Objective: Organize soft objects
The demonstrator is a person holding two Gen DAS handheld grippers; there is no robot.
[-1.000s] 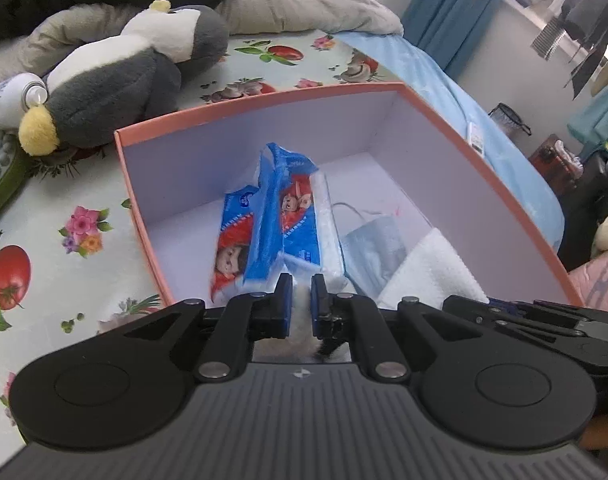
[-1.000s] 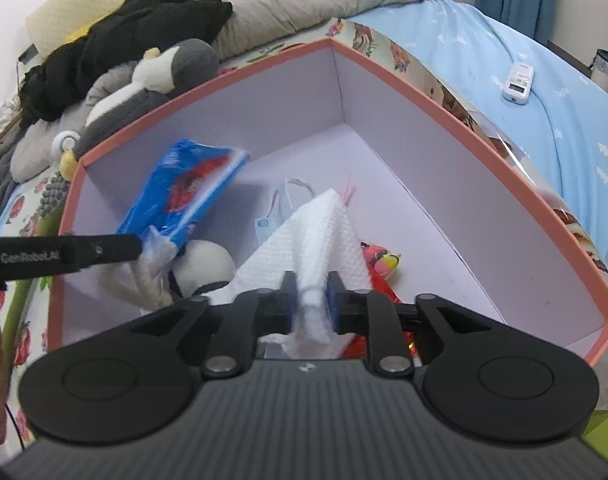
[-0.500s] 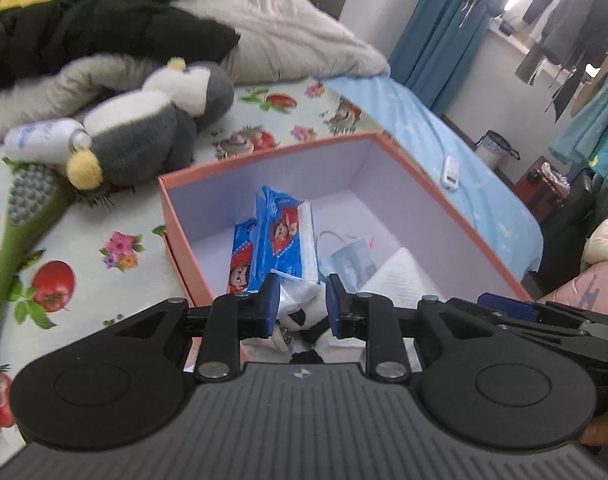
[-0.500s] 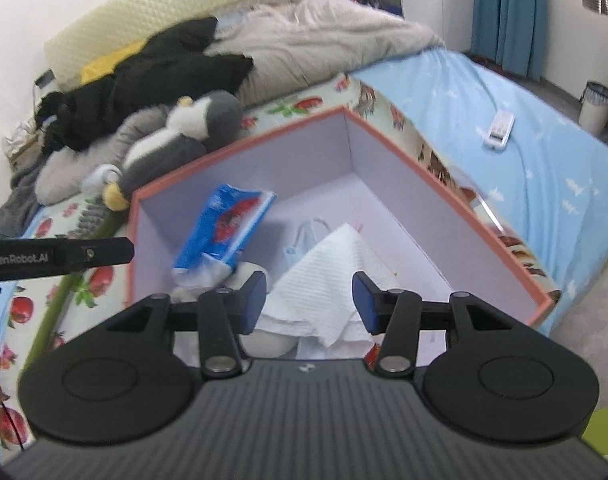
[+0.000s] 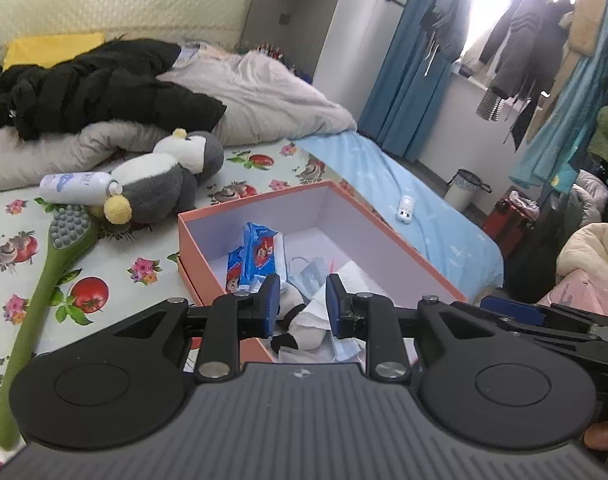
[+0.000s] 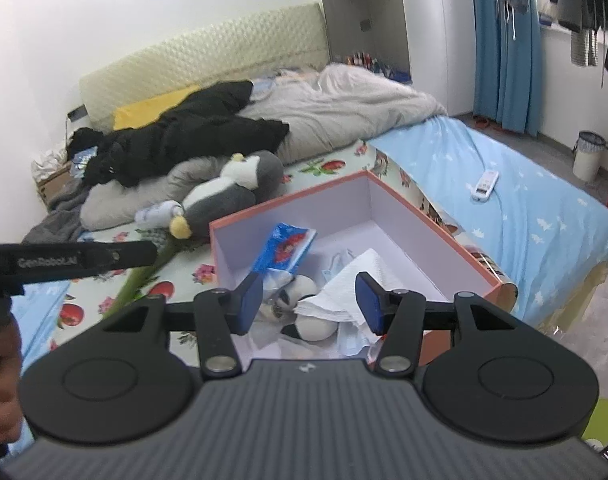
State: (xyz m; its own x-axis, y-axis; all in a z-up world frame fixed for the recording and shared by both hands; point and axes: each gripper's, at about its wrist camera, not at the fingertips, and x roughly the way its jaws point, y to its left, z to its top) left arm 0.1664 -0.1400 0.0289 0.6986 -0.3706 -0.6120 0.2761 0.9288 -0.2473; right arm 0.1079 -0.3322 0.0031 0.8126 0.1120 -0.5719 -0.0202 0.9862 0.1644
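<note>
Left claw (image 5: 300, 300) and right claw (image 6: 309, 304) both gape empty, jaws having just been opening.

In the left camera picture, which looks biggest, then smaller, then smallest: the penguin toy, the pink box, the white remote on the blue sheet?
1. Pink box, largest, though it lies nearest the camera.
2. Penguin toy.
3. White remote, smallest by far.

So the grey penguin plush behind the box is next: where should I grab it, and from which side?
Take the penguin plush across its grey belly, coming from above with the left gripper, whose jaws are open and empty. It lies on its side with the yellow beak pointing at the spray can, so the rounded body is the widest free part. The beak end is crowded by the can and the green brush.
</note>
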